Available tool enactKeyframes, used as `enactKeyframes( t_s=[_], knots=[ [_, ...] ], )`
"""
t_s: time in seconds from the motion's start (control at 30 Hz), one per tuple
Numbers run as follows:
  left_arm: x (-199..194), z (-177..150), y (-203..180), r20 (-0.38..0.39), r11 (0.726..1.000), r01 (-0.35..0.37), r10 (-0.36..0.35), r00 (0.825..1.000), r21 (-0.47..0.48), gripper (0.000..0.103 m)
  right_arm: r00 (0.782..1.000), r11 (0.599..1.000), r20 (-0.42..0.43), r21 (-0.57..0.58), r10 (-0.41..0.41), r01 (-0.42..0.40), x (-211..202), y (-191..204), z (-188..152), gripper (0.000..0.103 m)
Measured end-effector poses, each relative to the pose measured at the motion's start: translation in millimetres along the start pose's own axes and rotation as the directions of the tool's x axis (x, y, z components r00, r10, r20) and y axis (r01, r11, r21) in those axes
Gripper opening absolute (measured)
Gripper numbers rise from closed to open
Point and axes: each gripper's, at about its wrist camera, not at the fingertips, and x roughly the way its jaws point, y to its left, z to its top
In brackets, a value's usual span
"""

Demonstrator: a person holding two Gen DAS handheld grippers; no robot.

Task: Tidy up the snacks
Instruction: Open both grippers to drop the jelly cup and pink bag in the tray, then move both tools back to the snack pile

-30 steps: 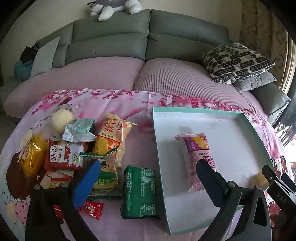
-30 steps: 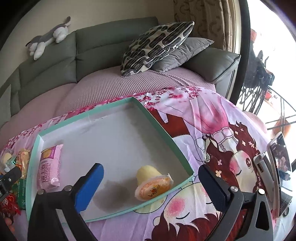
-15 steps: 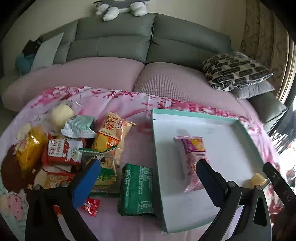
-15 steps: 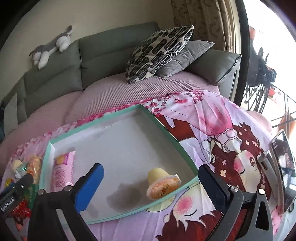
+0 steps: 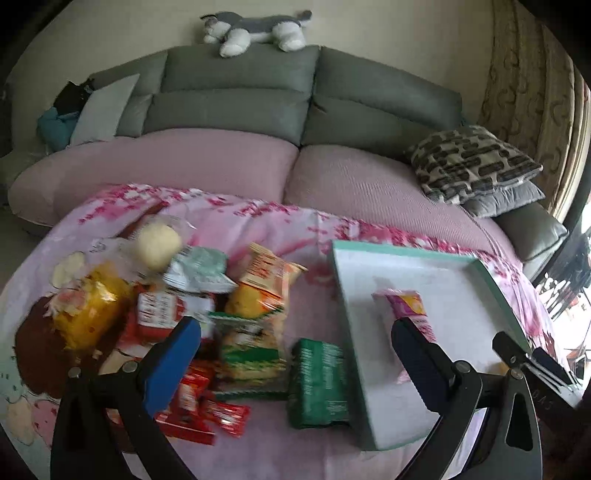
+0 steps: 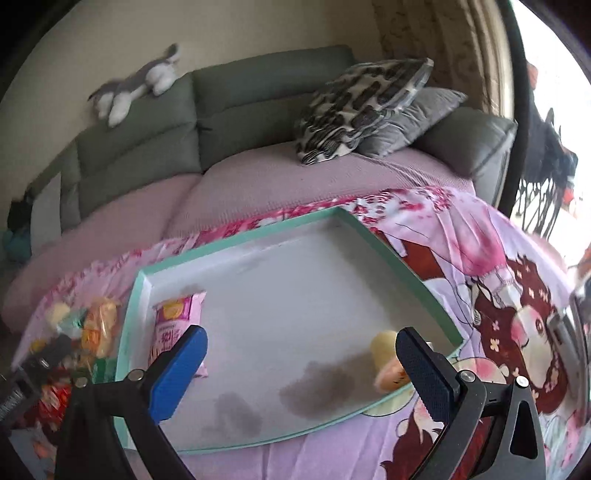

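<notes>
A teal-rimmed tray (image 5: 410,249) (image 6: 236,246) lies on the pink cloth. It holds a pink snack packet (image 5: 406,308) (image 6: 175,314) and a yellow jelly cup (image 6: 386,360). Left of the tray is a pile of snacks: a green packet (image 5: 319,382), an orange chip bag (image 5: 266,286), a yellow bag (image 5: 86,314), red packets (image 5: 225,417). My left gripper (image 5: 295,354) hovers open over the green packet and the tray's left rim. My right gripper (image 6: 301,363) hangs open above the tray's near part, the jelly cup beside its right finger.
A grey sofa (image 5: 240,107) with pink seat covers stands behind the cloth. Patterned and grey pillows (image 5: 476,166) lie at its right end, a plush toy (image 5: 255,31) on its back. A phone-like device (image 6: 572,332) lies at the cloth's right edge.
Both grippers have drifted left and tilted up, so more of the sofa shows. The snack pile sits more central in the left view. Both stay open and nothing was picked up.
</notes>
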Motion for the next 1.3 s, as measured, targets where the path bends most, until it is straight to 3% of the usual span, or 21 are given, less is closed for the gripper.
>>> enactKeyframes(
  t_s=[0.17, 0.37, 0.53, 0.7, 0.9, 1.07, 1.3],
  knots=[
    [-15.0, 6.1, 29.9, 0.039, 0.998, -0.062, 0.064, 0.997, -0.032, 0.103, 0.997, 0.998, 0.03, 0.022, 0.064, -0.065, -2.0, 17.6, -2.9, 0.103],
    [-42.2, 14.5, 78.7, 0.09, 0.976, -0.183, 0.194, 0.977, -0.116, 0.103, 0.987, 0.991, 0.093, -0.039, 0.132, -0.129, -12.2, 57.5, -2.8, 0.103],
    [-55.6, 13.5, 116.7, 0.084, 0.948, -0.273, 0.289, 0.954, -0.163, 0.103, 0.974, 0.978, 0.107, -0.086, 0.2, -0.191, -17.8, 93.9, -7.1, 0.103],
    [-63.1, 9.5, 142.6, 0.059, 0.929, -0.31, 0.328, 0.943, -0.203, 0.103, 0.957, 0.955, 0.084, -0.13, 0.277, -0.265, -20.2, 131.5, -17.0, 0.103],
    [-58.9, -2.2, 148.0, 0.014, 0.932, -0.296, 0.305, 0.952, -0.207, 0.103, 0.942, 0.927, 0.042, -0.198, 0.333, -0.319, -23.8, 163.9, -29.7, 0.103],
    [-44.9, -10.2, 137.6, -0.043, 0.95, -0.253, 0.25, 0.967, -0.184, 0.103, 0.938, 0.916, -0.035, -0.206, 0.344, -0.343, -18.7, 174.6, -40.8, 0.103],
    [-30.8, -15.7, 125.4, -0.087, 0.964, -0.201, 0.188, 0.978, -0.174, 0.103, 0.943, 0.914, -0.066, -0.236, 0.325, -0.331, -15.8, 181.2, -49.7, 0.103]
  ],
)
